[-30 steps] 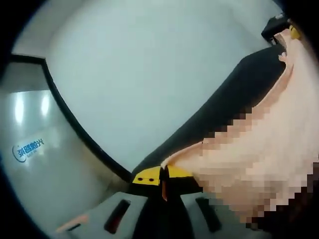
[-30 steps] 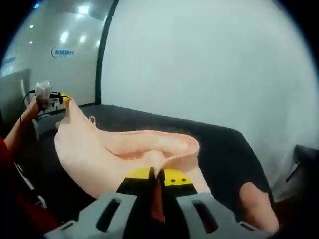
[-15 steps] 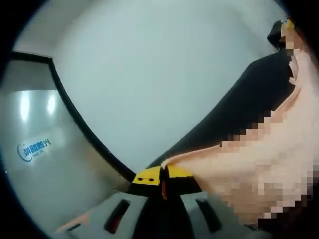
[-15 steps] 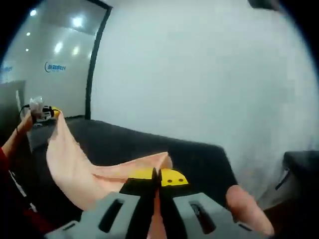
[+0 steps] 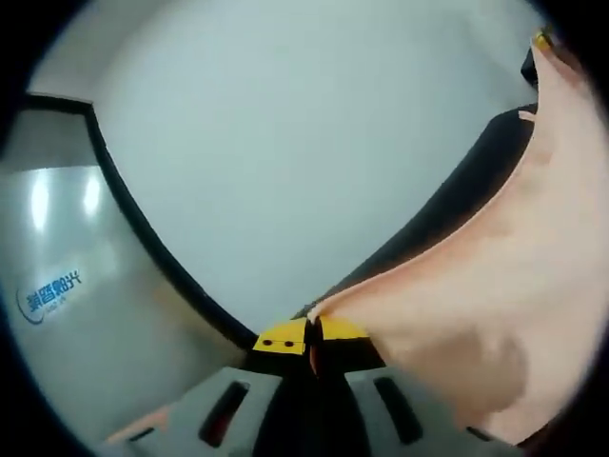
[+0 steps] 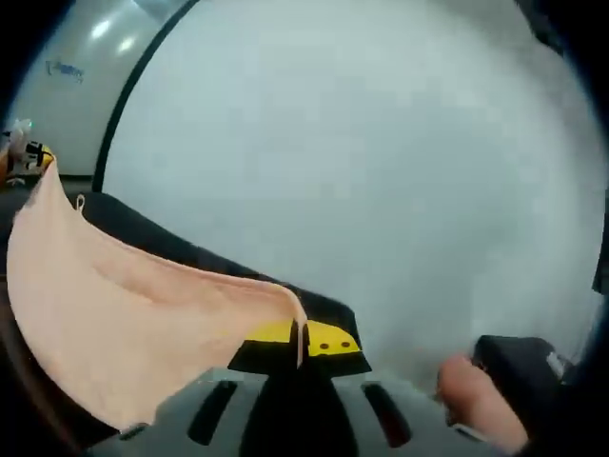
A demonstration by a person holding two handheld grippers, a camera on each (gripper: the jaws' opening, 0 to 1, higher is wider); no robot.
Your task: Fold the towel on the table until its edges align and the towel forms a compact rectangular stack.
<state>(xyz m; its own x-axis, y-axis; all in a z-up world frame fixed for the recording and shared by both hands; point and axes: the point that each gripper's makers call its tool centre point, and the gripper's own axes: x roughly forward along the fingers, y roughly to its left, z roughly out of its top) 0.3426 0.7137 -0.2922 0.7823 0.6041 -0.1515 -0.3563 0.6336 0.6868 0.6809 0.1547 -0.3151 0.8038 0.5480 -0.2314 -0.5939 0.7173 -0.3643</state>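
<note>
A peach-pink towel hangs stretched in the air between my two grippers. My left gripper is shut on one corner of the towel, its yellow-tipped jaws pressed together. From there the cloth runs up and right to my right gripper at the top right edge. In the right gripper view the towel spreads left from my right gripper, which is shut on another corner. Its far corner reaches my left gripper at the left edge. The dark table lies behind and below the cloth.
A white wall fills the background, with a black frame and a glass panel carrying a blue logo on the left. A person's finger shows at the lower right of the right gripper view.
The towel has been lifted and pulled tauter between the grippers. Both cameras have tilted upward, so more wall and less table shows.
</note>
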